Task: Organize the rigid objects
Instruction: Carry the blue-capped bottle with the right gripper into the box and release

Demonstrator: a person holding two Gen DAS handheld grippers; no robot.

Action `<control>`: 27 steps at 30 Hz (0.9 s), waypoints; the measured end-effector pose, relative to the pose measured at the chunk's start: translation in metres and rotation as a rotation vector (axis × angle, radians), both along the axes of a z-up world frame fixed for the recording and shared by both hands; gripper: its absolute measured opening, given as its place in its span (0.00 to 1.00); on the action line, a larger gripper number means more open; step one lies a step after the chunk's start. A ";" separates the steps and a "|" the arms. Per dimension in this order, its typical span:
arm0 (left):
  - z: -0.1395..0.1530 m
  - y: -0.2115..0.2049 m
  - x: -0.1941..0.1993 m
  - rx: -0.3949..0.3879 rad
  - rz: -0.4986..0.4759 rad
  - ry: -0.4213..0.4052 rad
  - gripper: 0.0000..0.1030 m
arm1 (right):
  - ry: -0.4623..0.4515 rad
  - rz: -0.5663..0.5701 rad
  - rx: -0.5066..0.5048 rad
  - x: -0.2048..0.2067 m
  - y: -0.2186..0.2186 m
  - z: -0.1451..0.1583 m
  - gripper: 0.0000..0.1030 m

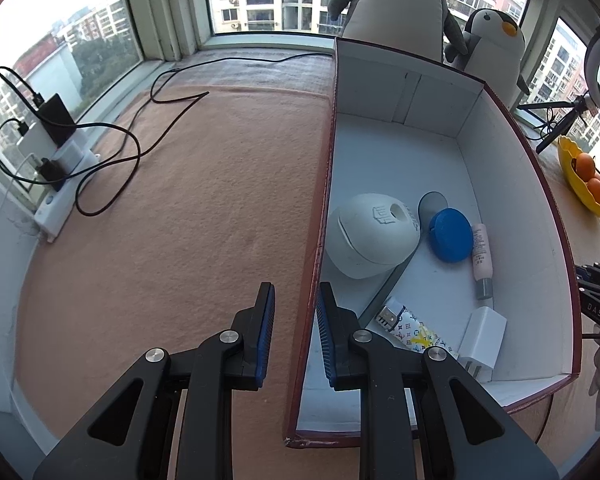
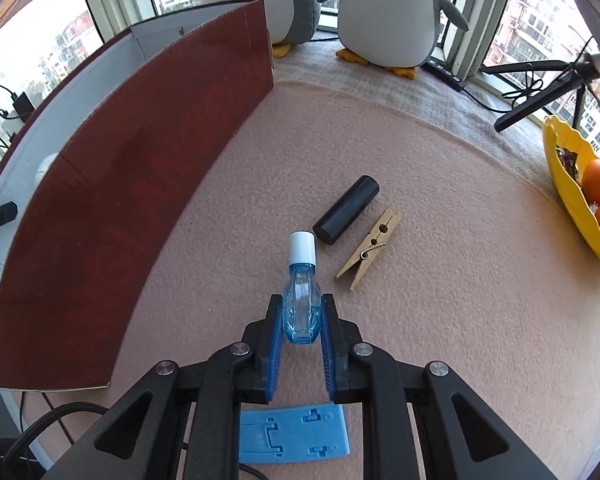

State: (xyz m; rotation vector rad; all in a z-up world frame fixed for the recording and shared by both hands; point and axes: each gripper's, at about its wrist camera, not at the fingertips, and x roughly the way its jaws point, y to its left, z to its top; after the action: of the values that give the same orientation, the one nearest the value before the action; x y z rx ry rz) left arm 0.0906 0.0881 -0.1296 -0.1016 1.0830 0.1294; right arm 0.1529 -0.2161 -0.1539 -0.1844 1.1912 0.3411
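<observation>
Gripped in my right claw (image 2: 302, 322) is the blue bottle (image 2: 301, 308), white cap pointing away, lying on the pink mat (image 2: 440, 240) just short of the black tube (image 2: 346, 210) and the wooden clothespin (image 2: 370, 248). Below it lies a blue plastic plate (image 2: 294, 432). My left claw (image 1: 296, 334) straddles the red box wall (image 1: 314, 264), its 2 pads not touching it. Inside the box rest a white case (image 1: 370, 236), a blue disc (image 1: 450, 234) and a charger (image 1: 482, 338).
</observation>
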 end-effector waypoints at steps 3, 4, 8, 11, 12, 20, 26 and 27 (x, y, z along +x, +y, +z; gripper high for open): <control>0.000 0.000 0.000 -0.001 0.000 -0.001 0.19 | -0.022 -0.016 0.020 -0.009 -0.002 0.012 0.15; 0.000 0.000 0.000 0.000 -0.001 -0.003 0.19 | -0.032 -0.018 0.022 -0.013 -0.002 0.018 0.15; 0.000 -0.001 0.000 -0.001 -0.008 -0.007 0.19 | -0.075 -0.005 0.053 -0.025 0.004 0.045 0.15; 0.000 -0.002 0.000 -0.005 -0.009 -0.008 0.19 | -0.118 0.022 0.077 -0.032 0.016 0.069 0.15; 0.000 -0.002 0.000 -0.006 -0.009 -0.009 0.19 | -0.132 0.033 0.084 -0.034 0.021 0.075 0.15; 0.001 0.000 -0.001 -0.011 -0.013 -0.024 0.15 | -0.192 0.132 0.123 -0.049 0.070 0.112 0.15; 0.001 0.000 0.000 -0.010 -0.017 -0.030 0.08 | -0.189 0.176 0.123 -0.053 0.098 0.114 0.15; 0.001 0.000 0.000 -0.012 -0.019 -0.031 0.07 | -0.186 0.183 0.123 -0.053 0.102 0.114 0.15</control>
State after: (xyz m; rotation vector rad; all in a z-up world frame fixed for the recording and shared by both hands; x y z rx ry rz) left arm 0.0909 0.0885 -0.1287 -0.1036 1.0539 0.1037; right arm 0.0996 -0.1136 -0.0404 -0.2138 0.9686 0.5446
